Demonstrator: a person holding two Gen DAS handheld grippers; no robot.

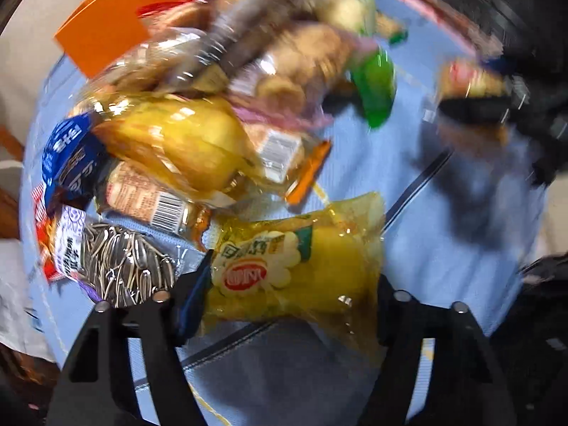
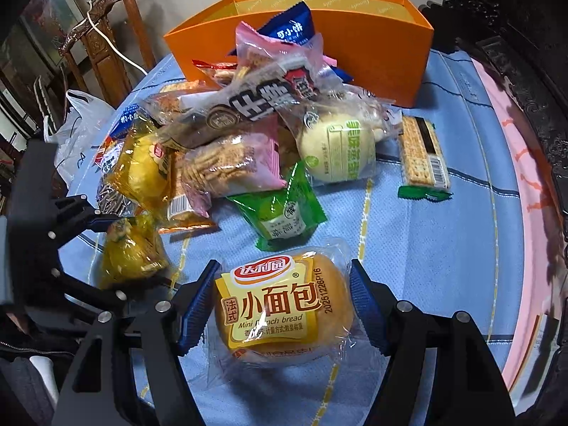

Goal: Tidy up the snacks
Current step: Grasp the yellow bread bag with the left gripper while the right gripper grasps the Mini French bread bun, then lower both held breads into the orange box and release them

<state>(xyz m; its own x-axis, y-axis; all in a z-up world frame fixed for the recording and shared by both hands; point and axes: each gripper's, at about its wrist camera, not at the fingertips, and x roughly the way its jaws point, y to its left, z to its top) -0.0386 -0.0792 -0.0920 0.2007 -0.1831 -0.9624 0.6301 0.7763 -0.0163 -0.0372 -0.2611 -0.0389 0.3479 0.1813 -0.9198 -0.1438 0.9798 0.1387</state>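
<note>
A yellow cake packet point(image 1: 301, 269) lies between the fingers of my left gripper point(image 1: 289, 298), and both pads touch its wrapper. The right wrist view shows the same left gripper point(image 2: 115, 257) at the left, closed around that yellow cake packet point(image 2: 135, 259). My right gripper point(image 2: 282, 305) is shut on a mini bread packet point(image 2: 280, 312) with a yellow label. The left wrist view is blurred; there the right gripper point(image 1: 472, 106) carries its packet above the cloth. A heap of mixed snack packets point(image 2: 230, 135) lies in front of an open orange box point(image 2: 355, 53).
A blue checked cloth point(image 2: 426, 248) covers the round table. A green packet point(image 2: 284, 209), a cracker pack point(image 2: 422, 152) and a round bun packet point(image 2: 333, 149) lie apart from the heap. Sunflower seeds point(image 1: 127, 266) sit by my left finger. A wooden chair point(image 2: 103, 35) and white bag point(image 2: 78, 117) stand beyond the left edge.
</note>
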